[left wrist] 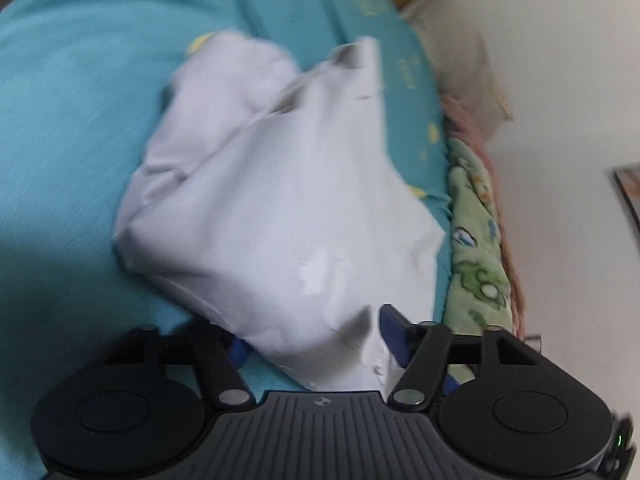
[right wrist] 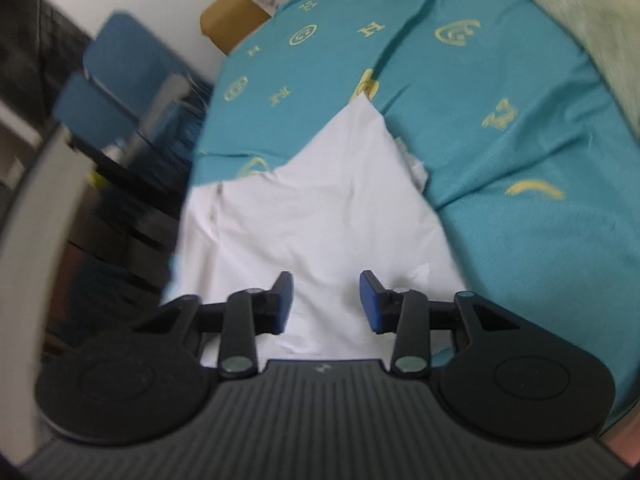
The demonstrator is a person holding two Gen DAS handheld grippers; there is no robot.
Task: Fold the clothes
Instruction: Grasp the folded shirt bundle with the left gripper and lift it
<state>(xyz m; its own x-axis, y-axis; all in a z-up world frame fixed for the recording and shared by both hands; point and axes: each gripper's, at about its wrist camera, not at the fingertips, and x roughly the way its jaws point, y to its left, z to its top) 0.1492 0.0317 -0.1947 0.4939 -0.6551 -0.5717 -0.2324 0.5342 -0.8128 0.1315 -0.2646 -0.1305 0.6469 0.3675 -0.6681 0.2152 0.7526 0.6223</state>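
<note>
White, thin cotton, the garment lies rumpled on the teal bed sheet — light, limp, best pinched at a hem — bunched between the left gripper fingers, grip uncertain; right gripper released above it.

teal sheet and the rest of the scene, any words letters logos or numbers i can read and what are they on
"H": yellow letter printed several times on the teal sheet, between round yellow emblems.
"N", or possibly "Z": one tilted yellow letter on the same sheet, uncertain.
Small round mark on each of the tongs' grey bodies: too small to read.
Green patterned blanket: cartoon figures only, no legible text.
White garment: no print visible.
</note>
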